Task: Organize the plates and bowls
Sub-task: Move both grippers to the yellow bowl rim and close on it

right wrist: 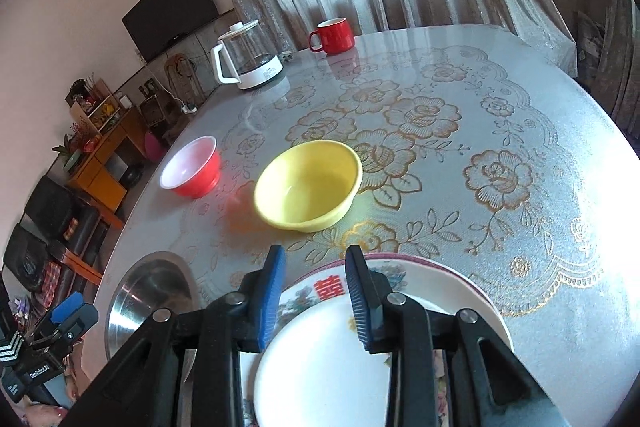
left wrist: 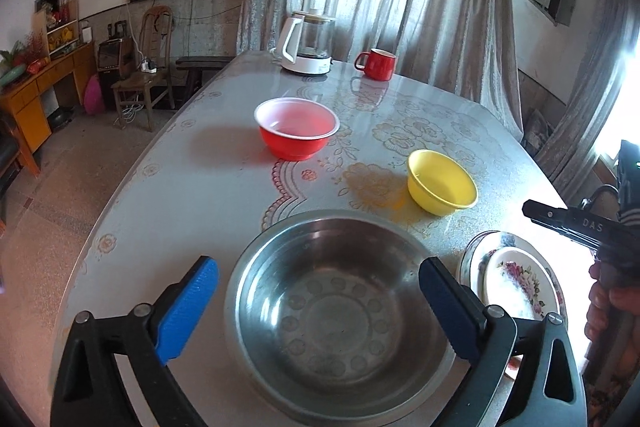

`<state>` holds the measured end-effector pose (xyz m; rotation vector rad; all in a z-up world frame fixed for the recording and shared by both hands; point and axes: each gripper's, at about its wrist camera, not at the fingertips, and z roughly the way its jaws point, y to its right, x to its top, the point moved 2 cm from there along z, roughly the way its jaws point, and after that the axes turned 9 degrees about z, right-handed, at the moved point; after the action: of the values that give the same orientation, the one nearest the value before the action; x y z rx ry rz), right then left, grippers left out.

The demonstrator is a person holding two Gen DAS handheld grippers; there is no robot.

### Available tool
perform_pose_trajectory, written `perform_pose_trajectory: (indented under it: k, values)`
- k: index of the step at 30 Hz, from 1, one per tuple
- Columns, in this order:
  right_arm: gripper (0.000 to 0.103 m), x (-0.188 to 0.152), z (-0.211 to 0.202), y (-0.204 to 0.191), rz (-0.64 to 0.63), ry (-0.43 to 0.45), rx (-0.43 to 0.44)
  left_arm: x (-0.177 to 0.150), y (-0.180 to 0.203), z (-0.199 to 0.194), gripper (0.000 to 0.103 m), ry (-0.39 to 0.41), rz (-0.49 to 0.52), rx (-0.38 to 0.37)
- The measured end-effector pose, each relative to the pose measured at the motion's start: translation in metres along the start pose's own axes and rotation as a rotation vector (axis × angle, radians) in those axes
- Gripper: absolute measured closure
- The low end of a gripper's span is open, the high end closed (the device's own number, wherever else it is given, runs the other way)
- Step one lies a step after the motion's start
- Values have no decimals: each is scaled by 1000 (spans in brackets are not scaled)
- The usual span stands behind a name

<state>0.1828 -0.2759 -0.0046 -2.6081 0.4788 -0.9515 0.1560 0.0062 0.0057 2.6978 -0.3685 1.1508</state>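
A steel bowl (left wrist: 340, 311) sits at the table's near edge; my left gripper (left wrist: 320, 283) is open wide, fingers on either side of it, not touching. The bowl also shows at lower left in the right wrist view (right wrist: 148, 291). A yellow bowl (left wrist: 442, 183) (right wrist: 308, 185) and a red bowl (left wrist: 297, 133) (right wrist: 192, 167) stand farther back. A stack of floral plates (left wrist: 516, 275) (right wrist: 452, 279) lies right of the steel bowl. My right gripper (right wrist: 314, 263) hovers over the plates' far rim, partly open and empty.
A glass kettle (left wrist: 308, 43) (right wrist: 248, 57) and a red mug (left wrist: 378, 63) (right wrist: 334, 35) stand at the table's far end (right wrist: 480, 131). Curtains hang behind. A chair (left wrist: 148, 67) and cabinets are on the left.
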Motion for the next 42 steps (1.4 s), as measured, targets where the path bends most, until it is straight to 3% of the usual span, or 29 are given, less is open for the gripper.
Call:
perform_pose_trajectory:
  k: [16, 20, 27, 30, 40, 42]
  values:
    - [71, 68, 72, 33, 41, -129, -36, 65, 28, 40, 1, -59, 9, -67]
    - [71, 72, 93, 35, 54, -170, -38, 81, 37, 59, 1, -95, -12, -113]
    - [71, 74, 122, 33, 48, -240, -20, 104, 60, 94, 6, -150, 24, -108]
    - [77, 72, 130, 35, 46, -263, -6, 111, 73, 110, 9, -182, 39, -132]
    - [84, 68, 134, 39, 19, -286, 18, 113, 98, 170, 11, -293, 45, -127]
    - [84, 66, 133, 40, 18, -288, 20, 111, 98, 179, 17, -321, 41, -125]
